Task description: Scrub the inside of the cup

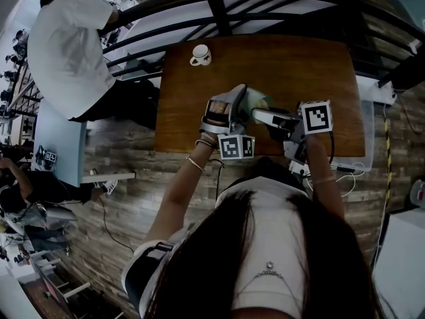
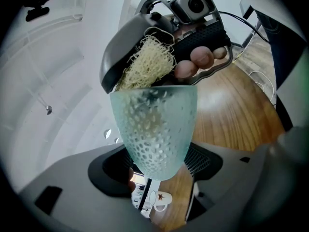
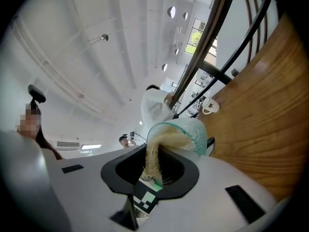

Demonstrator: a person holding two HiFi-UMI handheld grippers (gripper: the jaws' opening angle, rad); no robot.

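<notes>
A brown wooden table (image 1: 292, 65) lies under both grippers, with a dark railing (image 1: 219, 8) along its far edge. Beyond the railing, far off to the left of the left gripper, a person in a white shirt (image 1: 70, 48) is bent over.

The left gripper (image 2: 159, 168) is held above the table's near side, and its jaws are clamped on the lower part of a pale green glass cup (image 2: 154, 124) with a dimpled surface. The cup's long axis runs straight out along these jaws: the rounded base sits between them and the open mouth points away, directly at the right gripper. From the head view the cup lies about on its side, its mouth turned to the person's right.

The right gripper (image 3: 153, 170) faces the left one, very close. Its jaws are pinched on a straw-coloured fibrous scrubber (image 3: 155, 151). The scrubber reaches forward from these jaws and fills the cup's mouth, its strands bunched against the rim.

A small white mug (image 1: 201, 55) stands upright on the table well beyond both grippers, near the far edge, apart from everything else.
</notes>
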